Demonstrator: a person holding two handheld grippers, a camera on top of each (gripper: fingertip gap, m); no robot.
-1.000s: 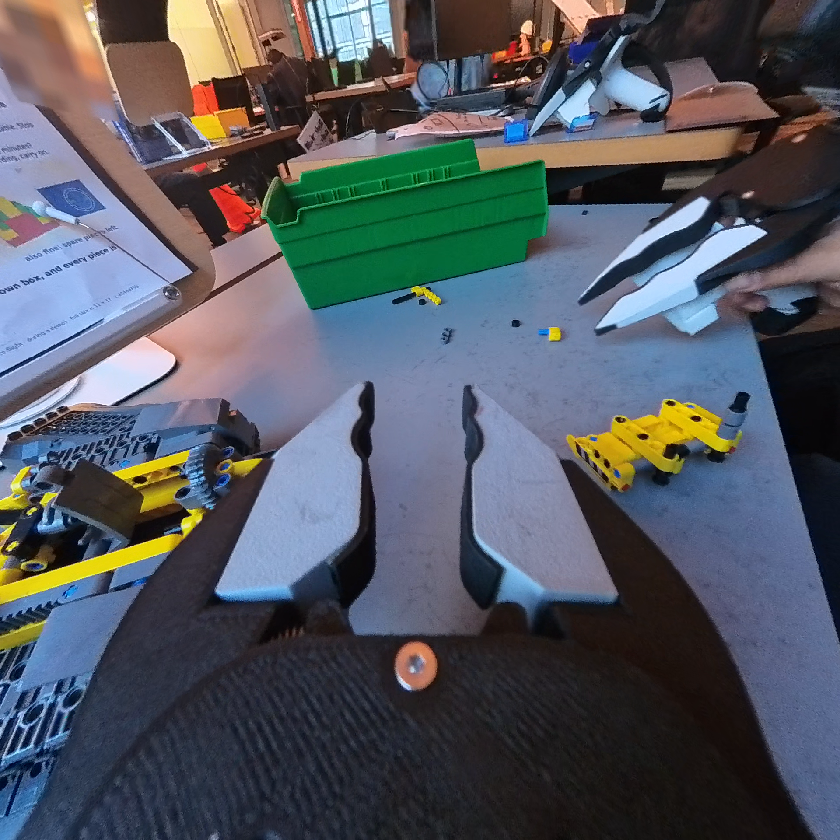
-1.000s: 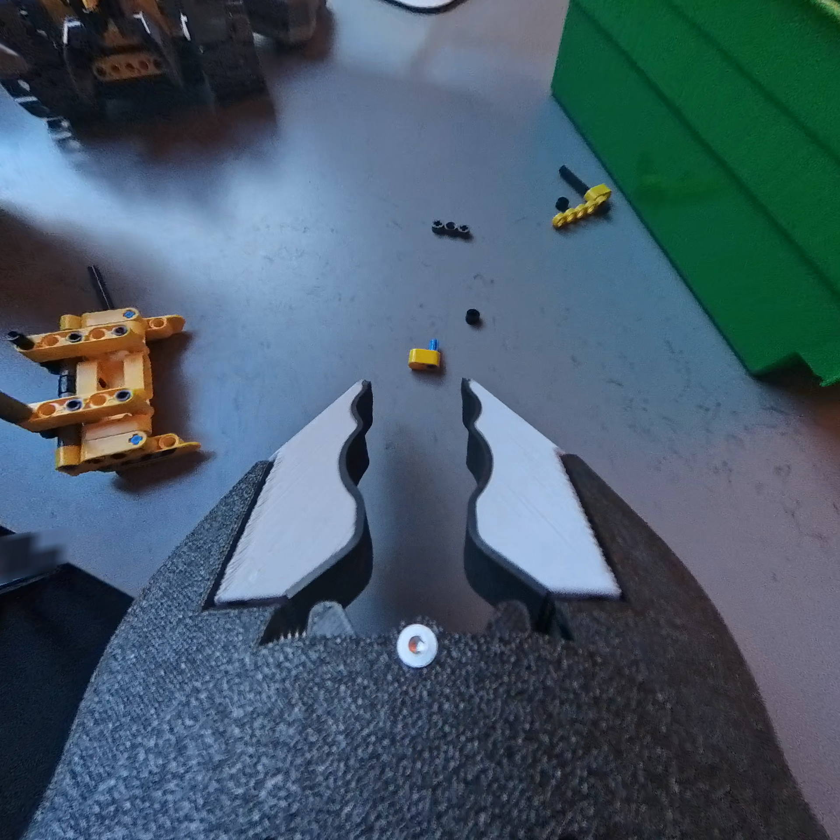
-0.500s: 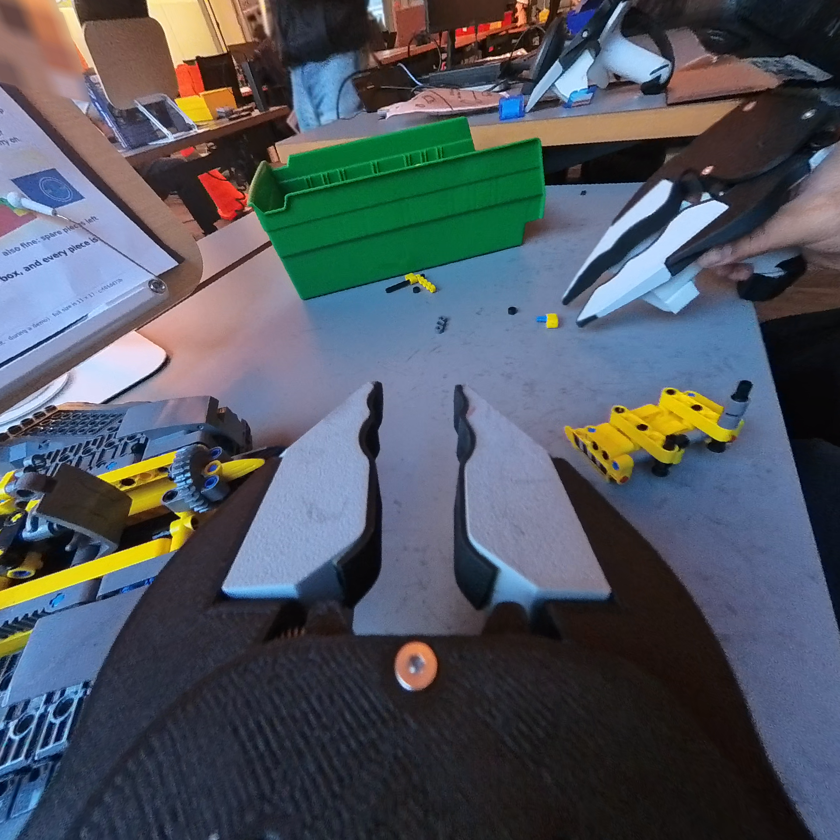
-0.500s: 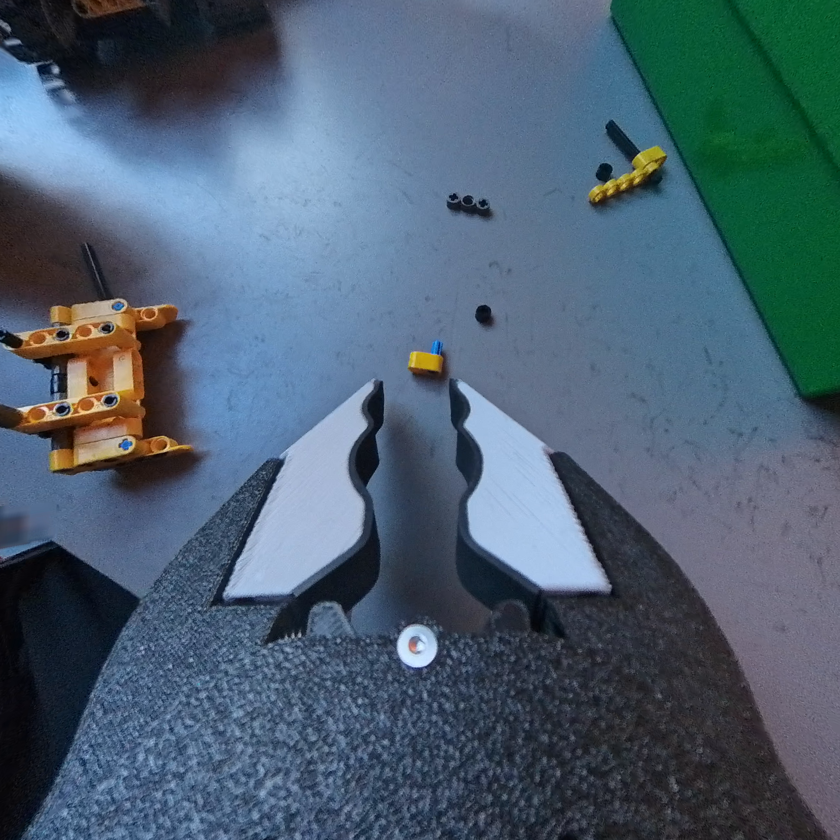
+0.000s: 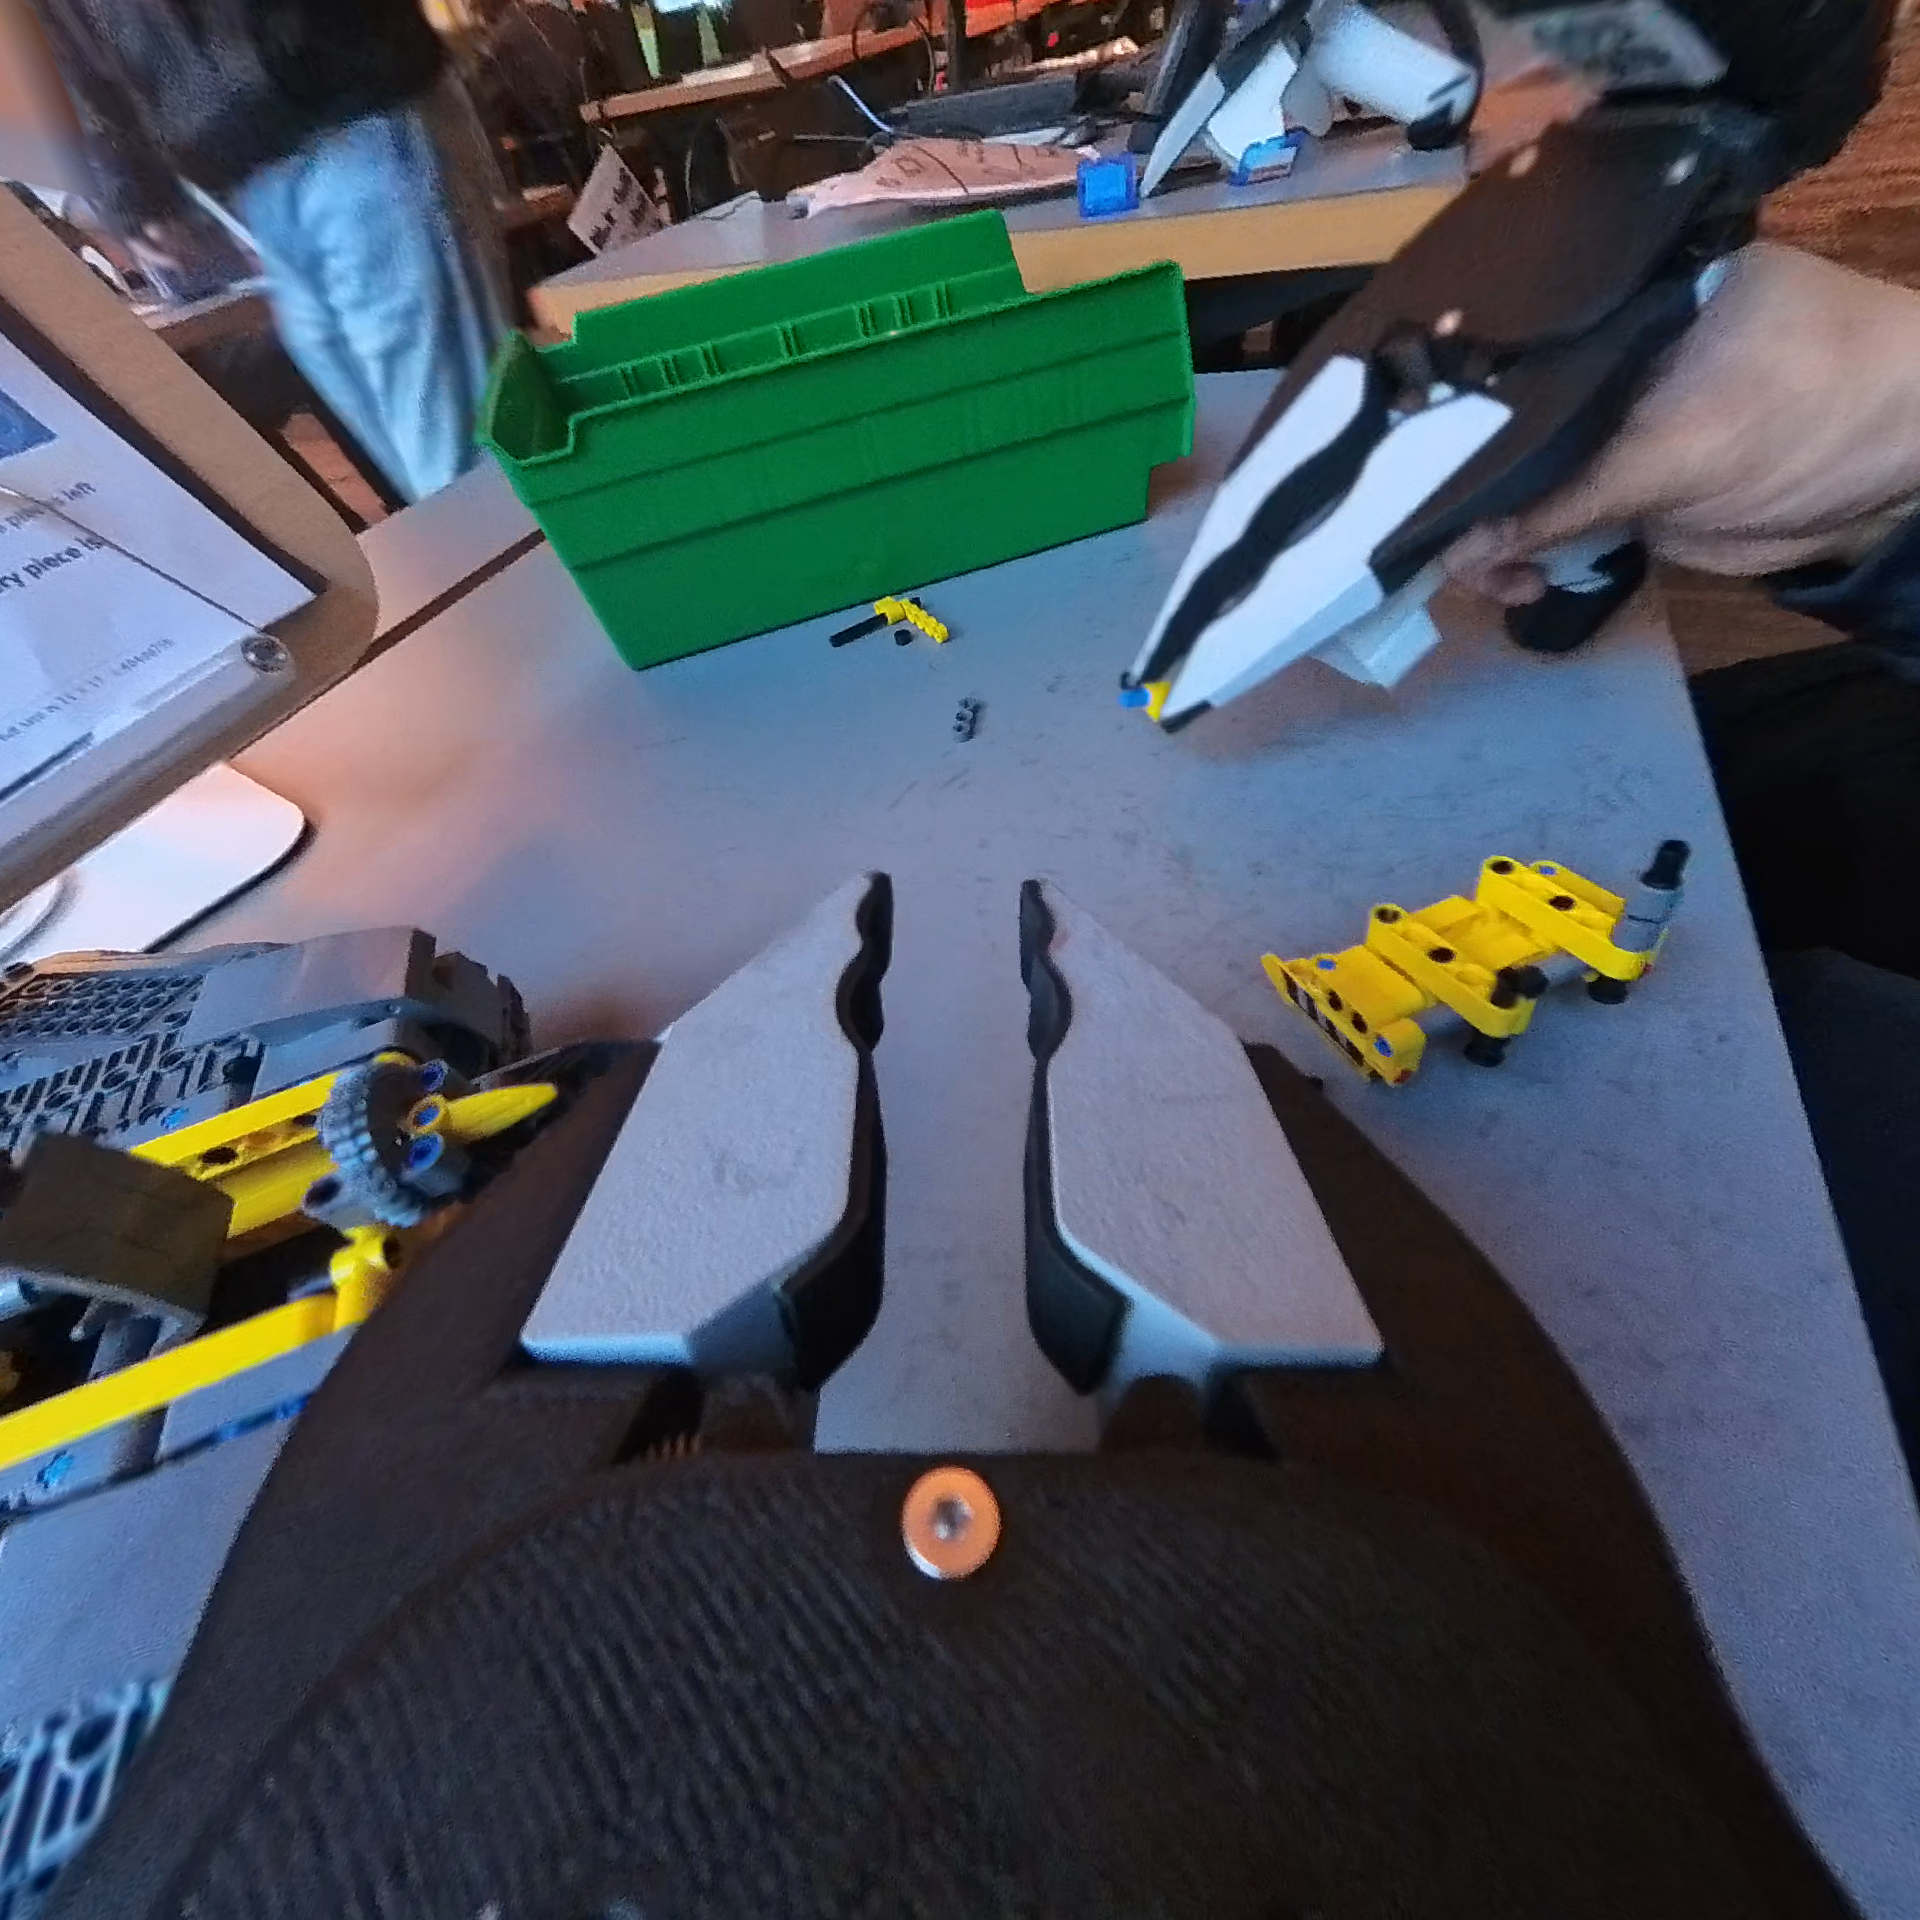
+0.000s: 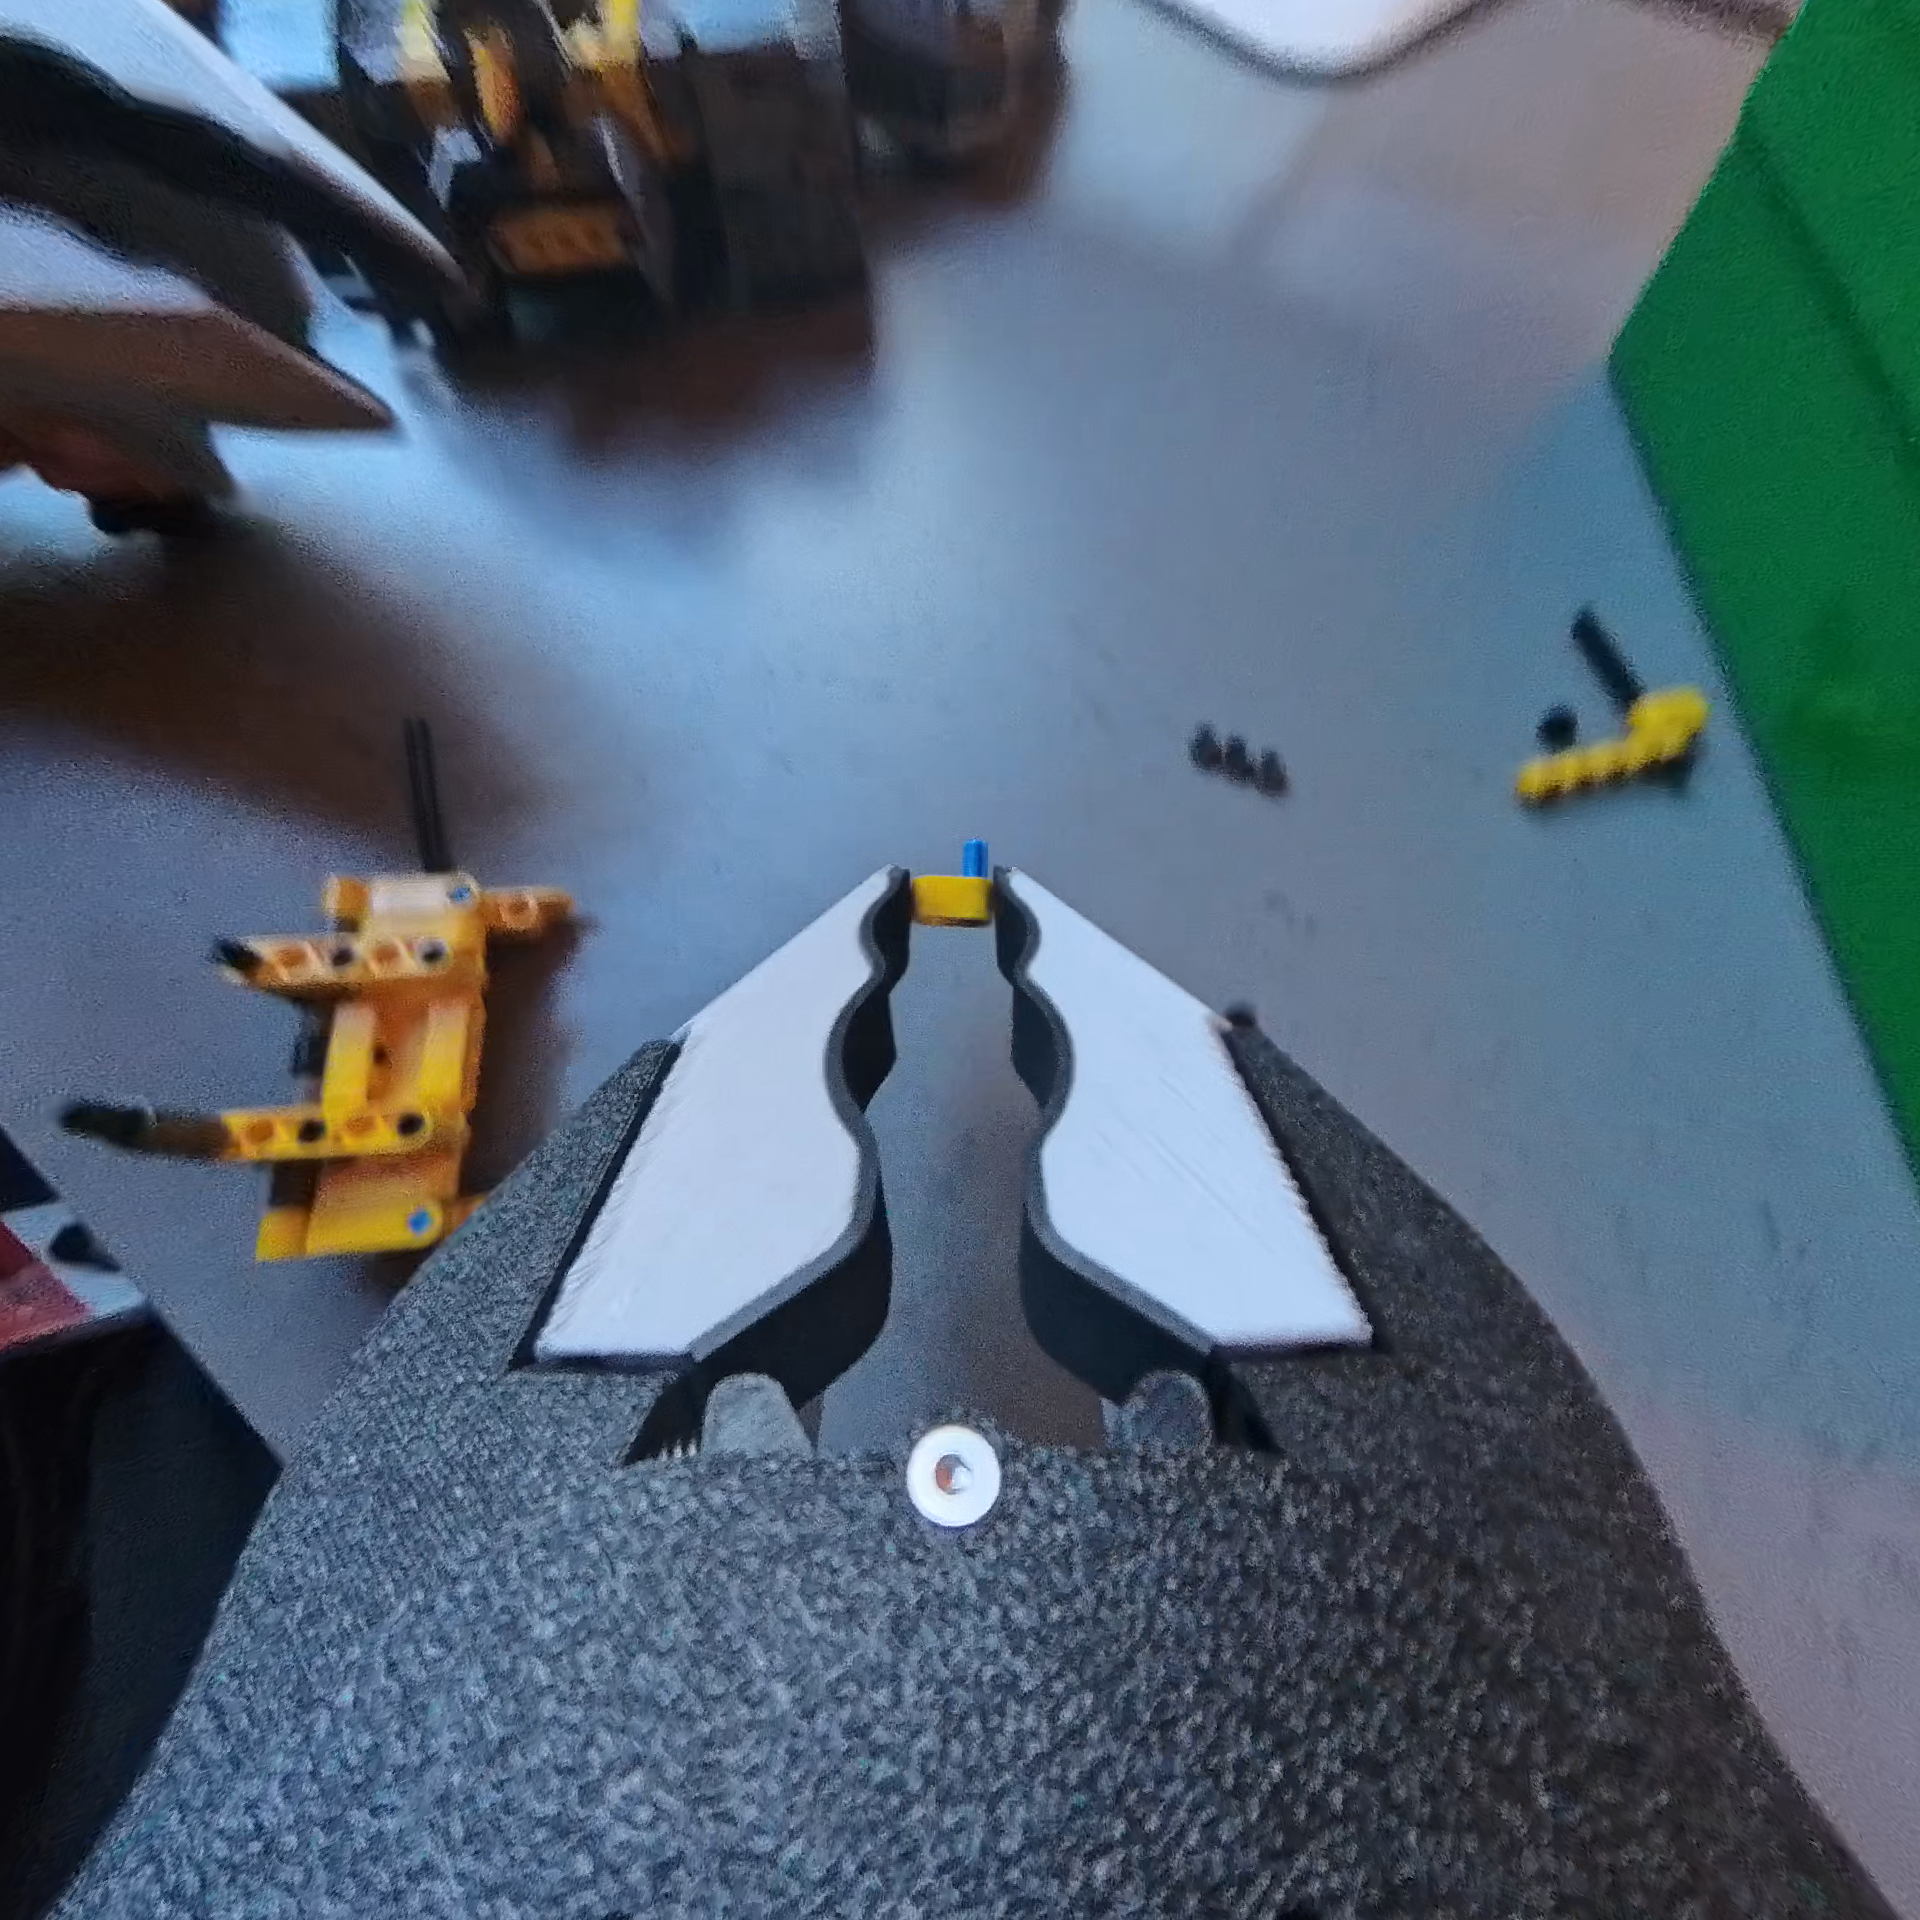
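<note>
Item: small yellow piece with a blue pin (image 6: 951, 896), a toy-brick connector, lying on the grey desk (image 6: 1455, 1143) toward its middle, well in from the edges and clear of the green bin (image 6: 1808, 520) at the far side. Right gripper (image 6: 948, 902): jaws drawn in to a narrow gap, fingertips on either flank of the piece and apparently touching it, tips down at the desk surface; whether it is gripped firmly or only bracketed cannot be told. Left gripper (image 5: 954, 904): jaws a modest way apart, holding nothing, hovering over bare desk near the front edge, beside the large grey-and-yellow brick vehicle (image 5: 229, 1122) at the left edge. Handling, by judgement: rigid plastic, very light, smooth and likely to slip or flick out under an off-centre squeeze; best taken across the flat sides of the yellow body, not by the thin blue pin. Nearby: yellow beam assembly (image 6: 364, 1070) toward the right edge; three joined black pins (image 6: 1238, 758); yellow toothed beam with a black axle (image 6: 1616, 743) just beside the bin's front wall.
</note>
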